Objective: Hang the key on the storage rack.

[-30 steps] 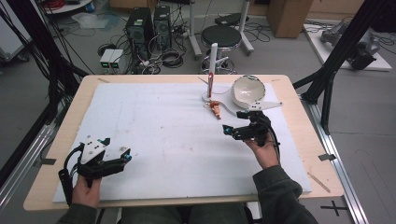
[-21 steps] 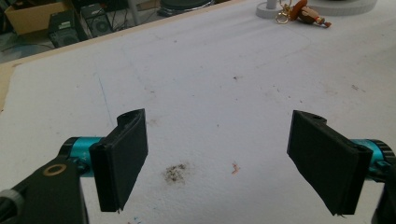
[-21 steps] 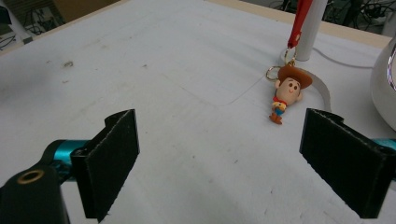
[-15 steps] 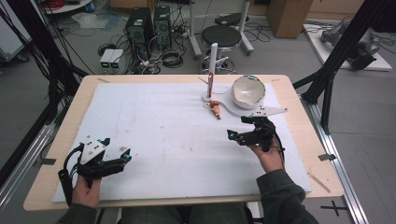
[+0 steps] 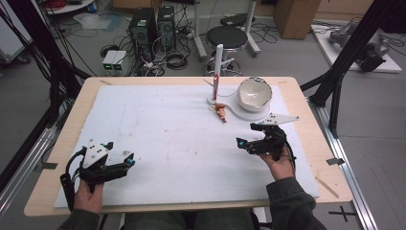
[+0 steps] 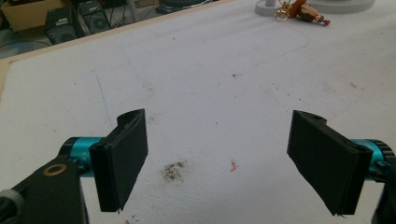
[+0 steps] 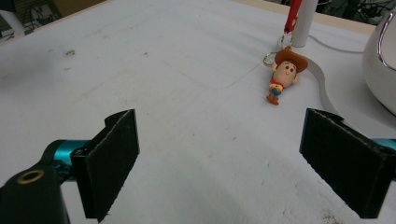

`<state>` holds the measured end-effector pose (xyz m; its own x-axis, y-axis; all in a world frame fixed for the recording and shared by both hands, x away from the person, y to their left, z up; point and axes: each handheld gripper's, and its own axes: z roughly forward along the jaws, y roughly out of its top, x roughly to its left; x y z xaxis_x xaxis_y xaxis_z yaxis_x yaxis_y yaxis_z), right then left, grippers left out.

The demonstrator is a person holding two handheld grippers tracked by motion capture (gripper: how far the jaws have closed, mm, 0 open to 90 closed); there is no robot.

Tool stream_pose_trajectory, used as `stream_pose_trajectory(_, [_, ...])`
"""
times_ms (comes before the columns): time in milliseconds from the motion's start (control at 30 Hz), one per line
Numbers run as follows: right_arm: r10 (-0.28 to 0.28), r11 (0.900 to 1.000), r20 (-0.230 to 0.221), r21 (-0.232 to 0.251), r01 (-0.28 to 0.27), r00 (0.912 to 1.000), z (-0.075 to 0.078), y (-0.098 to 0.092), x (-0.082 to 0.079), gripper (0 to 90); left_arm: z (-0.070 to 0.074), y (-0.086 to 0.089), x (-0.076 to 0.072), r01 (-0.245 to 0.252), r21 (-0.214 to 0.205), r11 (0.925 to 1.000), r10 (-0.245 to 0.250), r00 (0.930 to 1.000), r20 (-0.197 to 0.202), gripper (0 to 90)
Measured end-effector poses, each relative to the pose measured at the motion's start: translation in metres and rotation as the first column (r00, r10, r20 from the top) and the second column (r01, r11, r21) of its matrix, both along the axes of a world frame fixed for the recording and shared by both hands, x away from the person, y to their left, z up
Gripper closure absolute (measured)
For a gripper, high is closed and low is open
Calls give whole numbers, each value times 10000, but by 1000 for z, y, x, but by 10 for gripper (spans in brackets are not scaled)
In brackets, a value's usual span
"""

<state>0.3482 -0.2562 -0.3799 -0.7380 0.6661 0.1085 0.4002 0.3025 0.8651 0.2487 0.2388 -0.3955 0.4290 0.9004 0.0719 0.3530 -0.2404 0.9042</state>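
A cowboy figurine keychain (image 5: 221, 112) lies flat on the white mat (image 5: 167, 139) right of centre in the upper half of the high view, its ring end touching the base of a white stand (image 5: 249, 111), and neither tool has hold of it. At the lower left of that view, the left gripper (image 5: 128, 160) rests low over the mat in a person's hand (image 5: 88, 191), well apart from the figurine. The left gripper view shows its two black jaws spread wide over a bare, stained patch of mat, nothing between them, with the figurine (image 6: 306, 12) small at the top right edge of the frame. Moving right across the high view, a white post with a red strip (image 5: 218, 67) rises from the stand just above the keychain, and a white bowl (image 5: 254, 93) sits on the same stand beside it. At the right of centre, the right gripper (image 5: 245, 138) hovers below the bowl, near the figurine but clear of it. The right gripper view shows its jaws parted wide and empty, the figurine (image 7: 283, 74) lying on its back in the upper right of the frame, hat toward the post (image 7: 299, 21), the bowl's rim (image 7: 385, 56) at the far right edge.
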Motion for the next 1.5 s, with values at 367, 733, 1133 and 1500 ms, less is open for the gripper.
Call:
stream_pose_trajectory(367, [-25, 9999, -15, -136, 25, 10000, -4, -6, -13, 109, 0, 0, 0, 60, -34, 10000, -60, 10000, -67, 207])
stream_pose_trajectory(733, [-155, 9999, -23, -61, 155, 9999, -11, -21, -26, 109, 0, 1, 0, 47, -54, 10000, -47, 10000, -70, 207])
stream_pose_trajectory(1133, [-406, 9992, -2, -31, 406, 9992, -16, -34, -38, 109, 0, -1, -1, 145, -52, 9999, -146, 9999, -83, 207])
stream_pose_trajectory(1500, [-284, 9996, -111, -34, 284, 9995, -20, -33, -43, 109, 0, -1, -1, 189, 28, 9998, -188, 9998, -25, 207])
